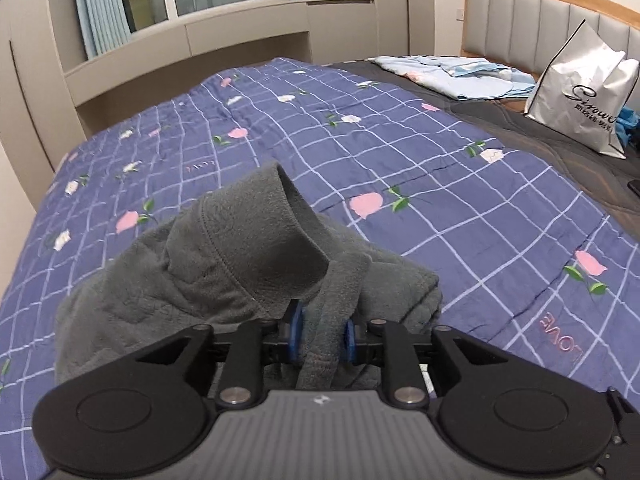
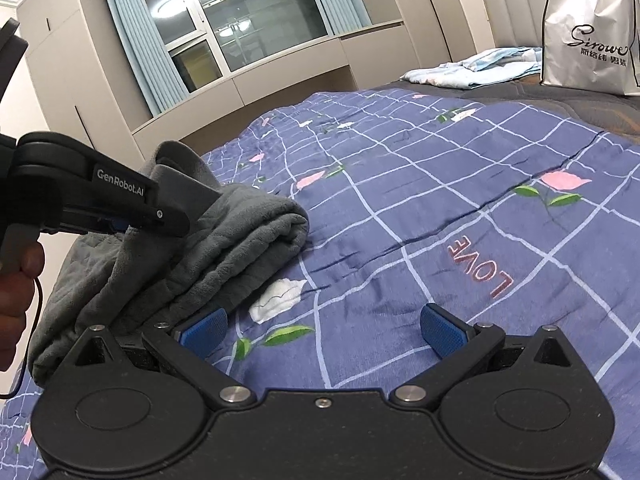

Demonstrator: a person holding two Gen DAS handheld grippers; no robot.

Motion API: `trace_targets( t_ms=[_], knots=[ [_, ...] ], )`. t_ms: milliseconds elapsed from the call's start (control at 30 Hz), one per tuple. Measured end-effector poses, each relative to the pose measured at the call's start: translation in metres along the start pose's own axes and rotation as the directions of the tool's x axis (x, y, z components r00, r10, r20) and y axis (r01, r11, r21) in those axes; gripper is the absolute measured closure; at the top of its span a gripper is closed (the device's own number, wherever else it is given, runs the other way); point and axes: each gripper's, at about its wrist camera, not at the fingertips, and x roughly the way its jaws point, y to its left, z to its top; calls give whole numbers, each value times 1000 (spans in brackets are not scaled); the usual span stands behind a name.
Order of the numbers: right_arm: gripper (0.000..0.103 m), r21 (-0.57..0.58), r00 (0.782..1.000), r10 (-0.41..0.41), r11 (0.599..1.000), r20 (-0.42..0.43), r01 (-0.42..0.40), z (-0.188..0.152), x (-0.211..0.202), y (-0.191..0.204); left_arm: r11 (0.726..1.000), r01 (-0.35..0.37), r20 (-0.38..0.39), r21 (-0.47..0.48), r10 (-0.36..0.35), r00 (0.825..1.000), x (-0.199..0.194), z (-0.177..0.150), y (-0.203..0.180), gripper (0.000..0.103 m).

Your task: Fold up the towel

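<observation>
A dark grey towel (image 1: 224, 264) lies bunched and partly folded on the blue checked quilt (image 1: 400, 152). My left gripper (image 1: 322, 338) is shut on a fold of the towel, and a corner of cloth stands up ahead of it. In the right wrist view the same towel (image 2: 224, 248) sits at the left, with the left gripper (image 2: 120, 222) clamped on its upper layer and a hand (image 2: 16, 288) holding that tool. My right gripper (image 2: 322, 330) hovers open just right of the towel, above the quilt (image 2: 440, 200), nothing between its blue pads (image 2: 202, 330).
A white shopping bag (image 1: 580, 92) and a folded light blue cloth (image 1: 460, 74) lie at the head of the bed by the padded headboard (image 1: 540, 16). Beige cabinets and a curtained window (image 2: 240, 24) line the far side. The quilt stretches away to the right of the towel.
</observation>
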Motion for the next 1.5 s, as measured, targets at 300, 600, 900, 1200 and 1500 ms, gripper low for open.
trace_targets(
  t_ms=[300, 600, 900, 1200, 1500],
  knots=[
    [0, 10, 1000, 1, 1000, -2, -1, -1, 3, -2, 988, 127, 17, -83, -126, 992, -27, 5, 21, 28],
    [0, -23, 1000, 30, 999, 9, -30, 6, -2, 6, 968, -29, 60, -251, 46, 997, -78, -18, 102, 4],
    [0, -205, 972, 229, 955, 43, -216, 49, 18, 59, 881, -215, -78, -420, 201, 976, -59, -75, 193, 2],
    [1, -126, 949, 300, 942, -99, -311, 78, 79, 60, 860, -138, -31, -491, 141, 990, -44, -103, 210, 0],
    [2, -47, 896, 429, 899, -114, -436, 53, 61, 69, 853, -100, -21, -512, 104, 994, -36, -111, 210, 0]
  ],
)
